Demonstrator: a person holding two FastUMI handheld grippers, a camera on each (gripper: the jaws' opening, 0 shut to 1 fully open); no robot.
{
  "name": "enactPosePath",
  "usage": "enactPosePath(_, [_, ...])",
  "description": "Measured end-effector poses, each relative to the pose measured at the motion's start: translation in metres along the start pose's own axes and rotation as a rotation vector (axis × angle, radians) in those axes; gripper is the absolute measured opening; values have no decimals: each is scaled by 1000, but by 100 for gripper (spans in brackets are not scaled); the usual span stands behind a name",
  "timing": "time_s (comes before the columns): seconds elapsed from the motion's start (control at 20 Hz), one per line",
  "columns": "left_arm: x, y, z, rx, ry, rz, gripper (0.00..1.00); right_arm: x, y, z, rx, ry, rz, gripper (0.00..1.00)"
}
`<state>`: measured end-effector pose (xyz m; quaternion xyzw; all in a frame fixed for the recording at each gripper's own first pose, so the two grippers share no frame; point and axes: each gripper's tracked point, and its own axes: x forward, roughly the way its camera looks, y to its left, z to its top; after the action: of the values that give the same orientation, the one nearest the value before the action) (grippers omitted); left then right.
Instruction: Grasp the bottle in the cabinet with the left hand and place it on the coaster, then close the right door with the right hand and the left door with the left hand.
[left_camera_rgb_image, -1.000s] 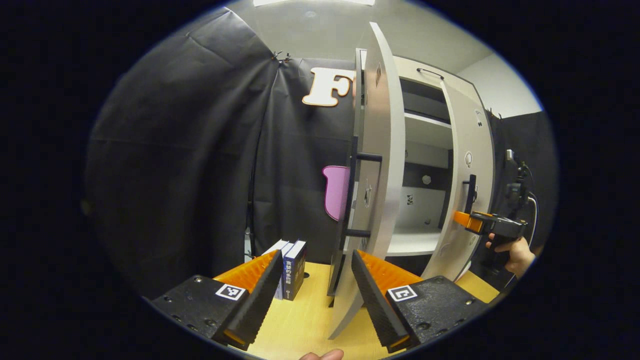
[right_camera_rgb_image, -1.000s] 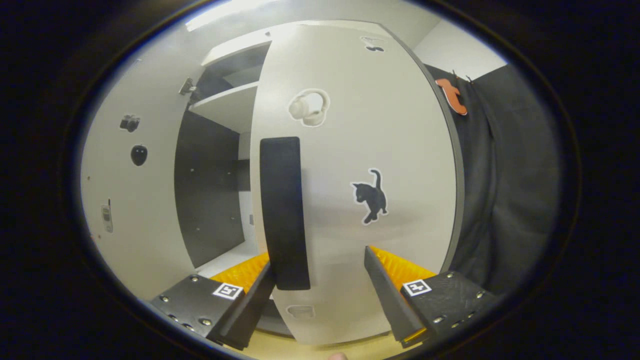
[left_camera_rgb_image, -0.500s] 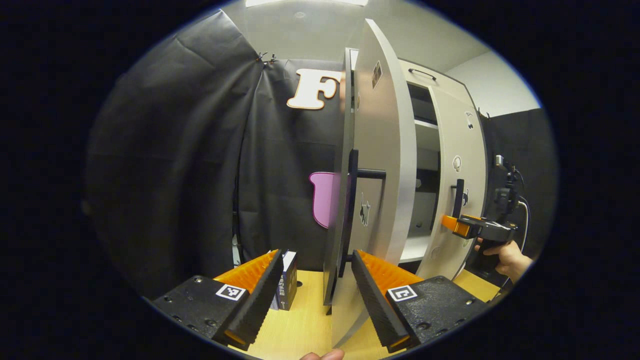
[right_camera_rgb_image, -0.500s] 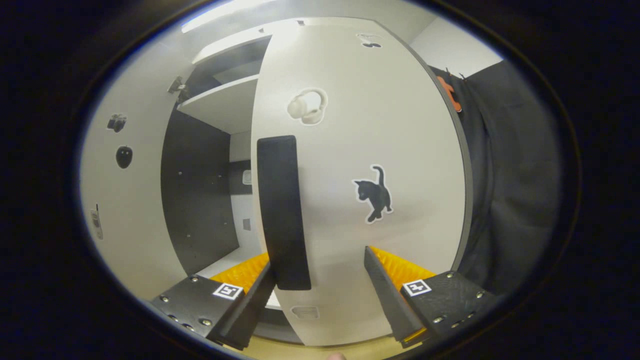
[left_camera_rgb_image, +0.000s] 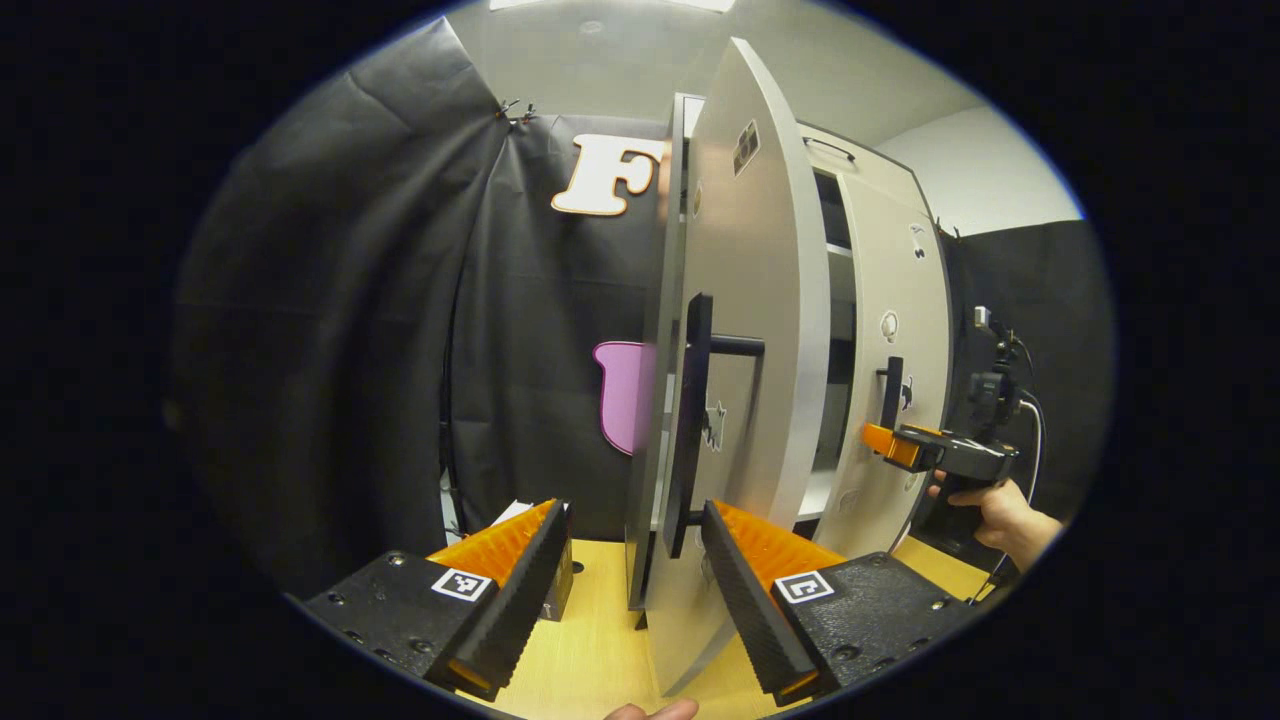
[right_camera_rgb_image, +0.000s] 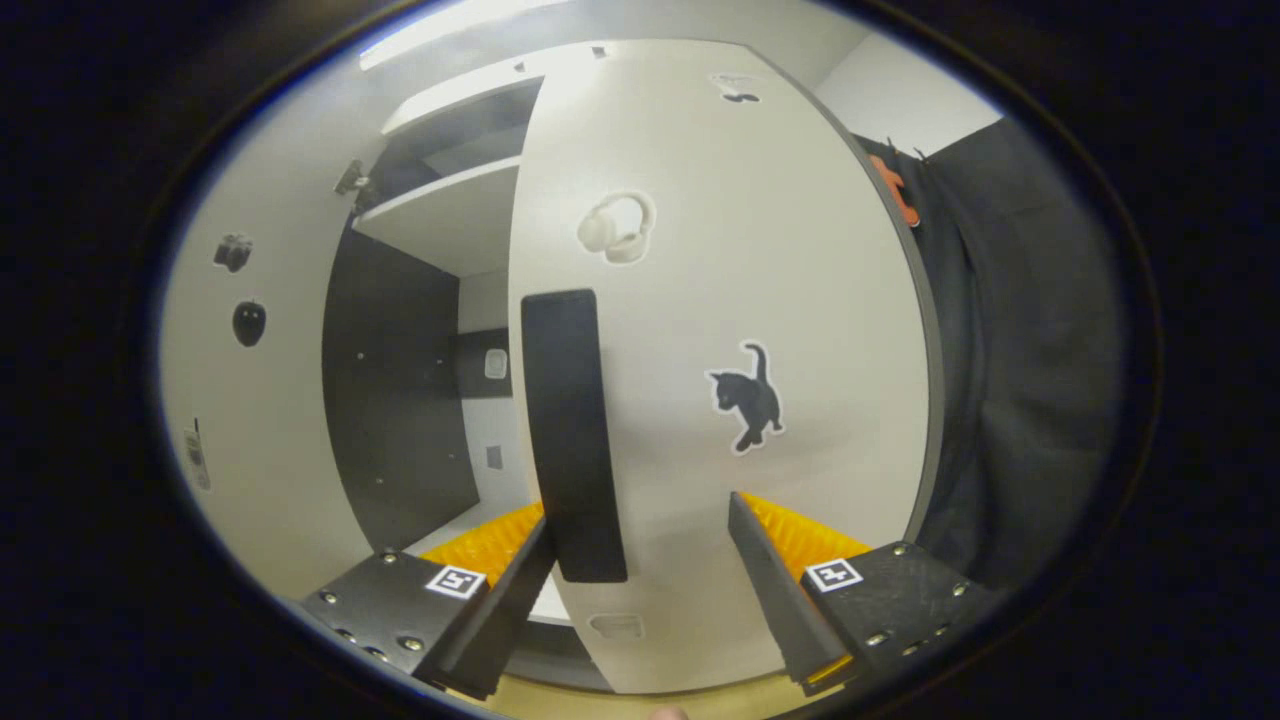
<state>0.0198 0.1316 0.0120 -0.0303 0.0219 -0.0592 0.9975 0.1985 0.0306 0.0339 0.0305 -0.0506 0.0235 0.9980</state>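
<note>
Door-closing step. The left tongs (left_camera_rgb_image: 628, 580) are held open, astride the edge of the left door (left_camera_rgb_image: 760, 330) and its handle (left_camera_rgb_image: 690, 420). The right tongs (right_camera_rgb_image: 640, 590), likewise open, are set against the right door (right_camera_rgb_image: 740, 300), beside its bar handle (right_camera_rgb_image: 570, 430). Steady pushing is advised, fingers kept off the closing gap. The bottle's place cannot be told.

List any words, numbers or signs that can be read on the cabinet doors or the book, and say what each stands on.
No text can be read.
Right door: picture stickers only, a cat and headphones, with no lettering.
Left door: its stickers are too small to read.
Book: the print is too small and partly hidden.
</note>
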Motion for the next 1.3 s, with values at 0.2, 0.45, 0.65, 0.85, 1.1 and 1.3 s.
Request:
enactPosePath(0.2, [1,-10,-1,10,4,-18,88,-4,-1,-2,8,21,22,100])
enactPosePath(0.45, [9,-40,-3,4,12,-78,88,-22,-2,-7,-11,35,37,100])
enactPosePath(0.65, [17,-73,-6,-10,18,-123,88,-48,-15,-11,-8,58,47,100])
enactPosePath(0.85, [29,-97,-6,2,-19,-112,87,-74,-36,-8,-12,61,34,100])
enactPosePath(1.1, [50,-129,-14,-44,5,-158,88,-98,-49,-7,3,71,34,100])
enactPosePath(1.3, [79,-158,-15,-22,-6,-169,88,-113,-56,-12,20,88,34,100])
